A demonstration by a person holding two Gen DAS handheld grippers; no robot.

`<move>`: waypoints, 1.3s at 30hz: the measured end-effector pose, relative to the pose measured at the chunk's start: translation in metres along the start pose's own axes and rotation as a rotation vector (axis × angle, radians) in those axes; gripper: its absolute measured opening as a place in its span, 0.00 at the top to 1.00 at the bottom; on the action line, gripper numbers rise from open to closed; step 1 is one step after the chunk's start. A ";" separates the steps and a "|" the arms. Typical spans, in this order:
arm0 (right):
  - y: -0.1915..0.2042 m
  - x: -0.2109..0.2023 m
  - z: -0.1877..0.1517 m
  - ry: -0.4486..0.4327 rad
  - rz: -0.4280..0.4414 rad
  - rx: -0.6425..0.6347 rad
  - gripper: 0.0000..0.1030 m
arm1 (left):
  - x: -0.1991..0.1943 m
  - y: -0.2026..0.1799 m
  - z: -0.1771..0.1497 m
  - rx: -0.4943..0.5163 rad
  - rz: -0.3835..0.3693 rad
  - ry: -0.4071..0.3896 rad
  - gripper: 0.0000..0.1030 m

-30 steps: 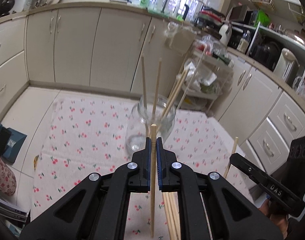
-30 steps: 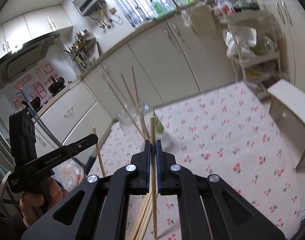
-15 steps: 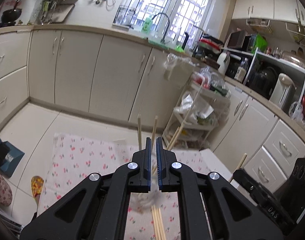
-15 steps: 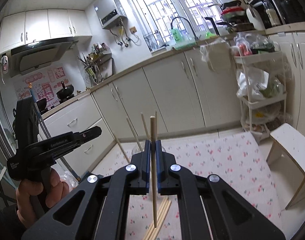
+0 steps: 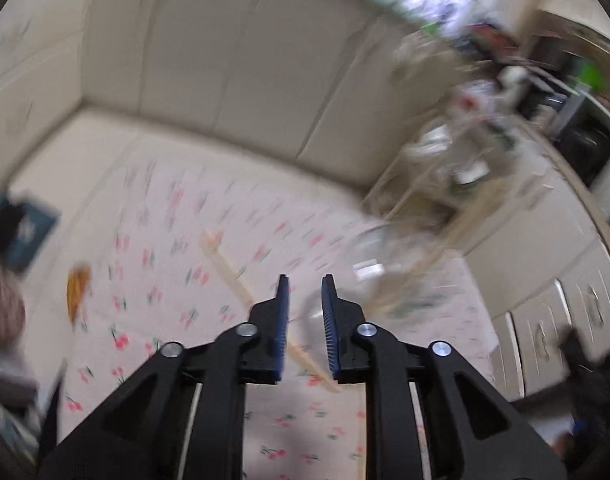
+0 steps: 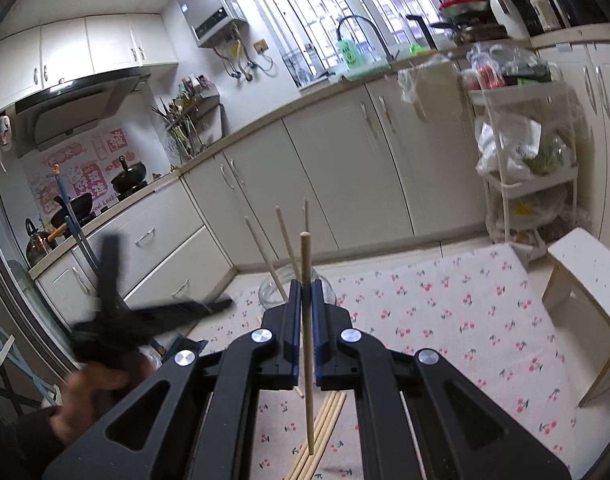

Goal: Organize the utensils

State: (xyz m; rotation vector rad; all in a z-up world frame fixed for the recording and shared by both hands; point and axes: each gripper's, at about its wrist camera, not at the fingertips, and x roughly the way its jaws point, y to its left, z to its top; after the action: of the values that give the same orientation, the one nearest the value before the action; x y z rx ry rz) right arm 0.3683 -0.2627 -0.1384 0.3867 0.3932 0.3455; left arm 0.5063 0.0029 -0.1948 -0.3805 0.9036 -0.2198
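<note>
Left black two-finger gripper, lower centre of its blurred view, jaws opening, nothing pinched; a pale wooden chopstick lies diagonally on the cherry-print cloth below and behind the gap. Clear glass jar, smeared, sits right of the fingertips. Right black two-finger gripper, pressed together on 1 upright wooden chopstick at frame centre. Behind it the jar holds 3 leaning sticks. Loose chopstick bundle lies on the cloth at bottom centre. Left gripper appears blurred at the right view's lower left, held by a hand.
</note>
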 end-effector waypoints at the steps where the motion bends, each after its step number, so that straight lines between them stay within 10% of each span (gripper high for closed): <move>1: 0.000 0.000 0.000 -0.001 0.001 0.000 0.94 | 0.009 0.003 0.000 -0.007 0.023 0.021 0.81; 5: -0.006 0.002 -0.003 0.007 0.008 0.023 0.94 | 0.040 0.006 0.006 0.002 0.189 0.048 0.58; 12: -0.018 -0.004 -0.001 0.001 0.020 0.067 0.94 | 0.075 0.005 0.016 0.046 0.373 0.076 0.53; 17: -0.023 -0.008 0.003 -0.006 0.025 0.088 0.94 | 0.086 0.003 0.011 0.171 0.386 0.059 0.70; 24: -0.023 -0.006 0.003 0.003 0.035 0.104 0.94 | 0.071 0.015 0.006 0.319 0.202 0.121 0.90; 39: -0.025 -0.002 -0.001 0.020 0.041 0.106 0.94 | 0.084 0.017 0.025 0.248 0.347 0.168 0.69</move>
State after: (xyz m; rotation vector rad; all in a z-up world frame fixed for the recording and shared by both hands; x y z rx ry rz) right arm 0.3726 -0.2849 -0.1493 0.4958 0.4249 0.3695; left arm 0.5773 -0.0051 -0.2481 0.0279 1.0780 -0.0419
